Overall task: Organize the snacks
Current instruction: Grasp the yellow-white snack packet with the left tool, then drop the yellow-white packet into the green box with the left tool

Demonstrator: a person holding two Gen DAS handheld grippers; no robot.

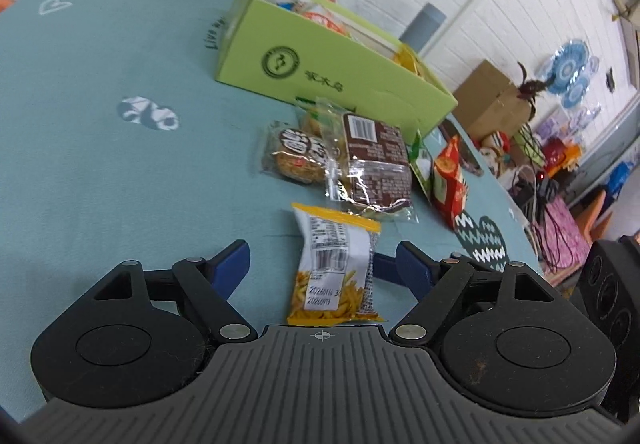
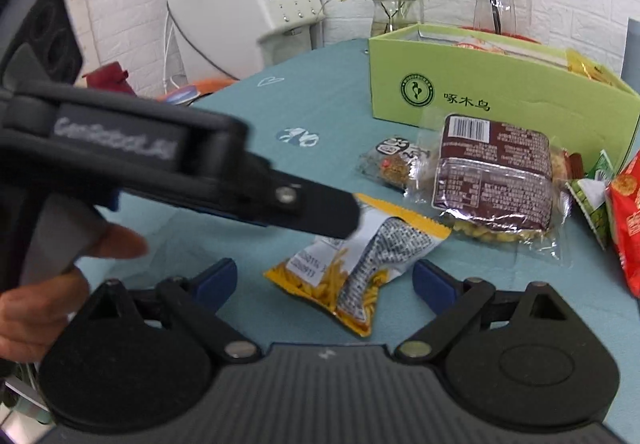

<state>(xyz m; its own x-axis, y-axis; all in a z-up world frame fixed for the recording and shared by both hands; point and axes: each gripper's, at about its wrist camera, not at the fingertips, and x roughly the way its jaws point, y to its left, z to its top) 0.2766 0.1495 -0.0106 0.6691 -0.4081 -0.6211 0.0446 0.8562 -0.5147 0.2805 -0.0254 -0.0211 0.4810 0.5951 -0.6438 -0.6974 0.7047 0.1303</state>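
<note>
Table (image 1: 80,124) in teal cloth. Green box (image 1: 320,64) stood open-topped near its back edge, some snacks inside, apparently the collecting bin. Loose packets lay before it. Yellow snack packet (image 1: 336,264) lay flat between left gripper (image 1: 324,264) jaws, wide, not touching. Right gripper (image 2: 324,280) jaws likewise wide, packet between, unheld.

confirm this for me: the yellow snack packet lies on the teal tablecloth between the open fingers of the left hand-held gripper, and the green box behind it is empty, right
Not quite. The green box is not empty: the left wrist view shows packets inside it. The rest holds: the yellow snack packet lies on the teal tablecloth between the open fingers of the left hand-held gripper.
</note>
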